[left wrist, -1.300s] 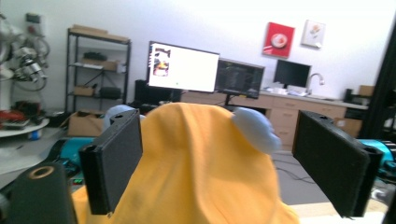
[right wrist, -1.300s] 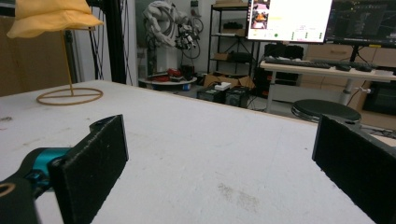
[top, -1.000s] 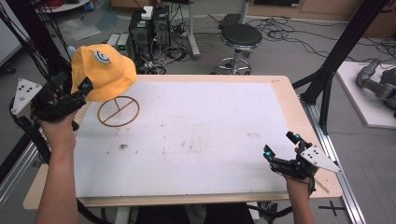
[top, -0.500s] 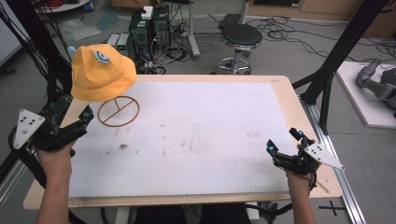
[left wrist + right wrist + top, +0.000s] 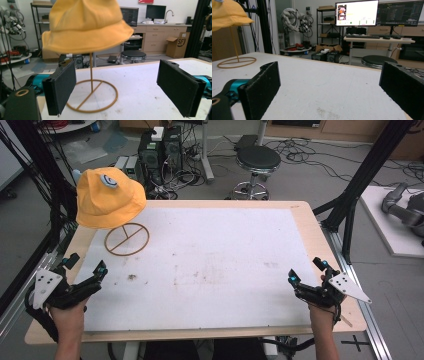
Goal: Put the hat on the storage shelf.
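Observation:
A yellow bucket hat (image 5: 110,200) hangs on a gold wire stand (image 5: 126,239) at the table's far left. My left gripper (image 5: 87,265) rests near the front left corner, open and empty, well short of the stand. Along its jaws the hat (image 5: 87,25) and the stand's ring base (image 5: 92,96) sit straight ahead, with the left gripper (image 5: 125,87) spread wide. My right gripper (image 5: 306,270) is at the front right edge, open with nothing in it. From the right gripper (image 5: 329,87) the hat (image 5: 227,13) and the stand (image 5: 236,62) appear far off to the left.
A white mat (image 5: 225,260) covers the wooden table. Behind the far edge stand a black stool (image 5: 257,157) and computer towers (image 5: 160,145). A black frame post (image 5: 360,185) rises by the right edge. A lit monitor (image 5: 356,12) is in the background.
My left gripper has drawn back from beside the hat toward the near left corner of the table. The hat stays on its stand. The right gripper has barely shifted.

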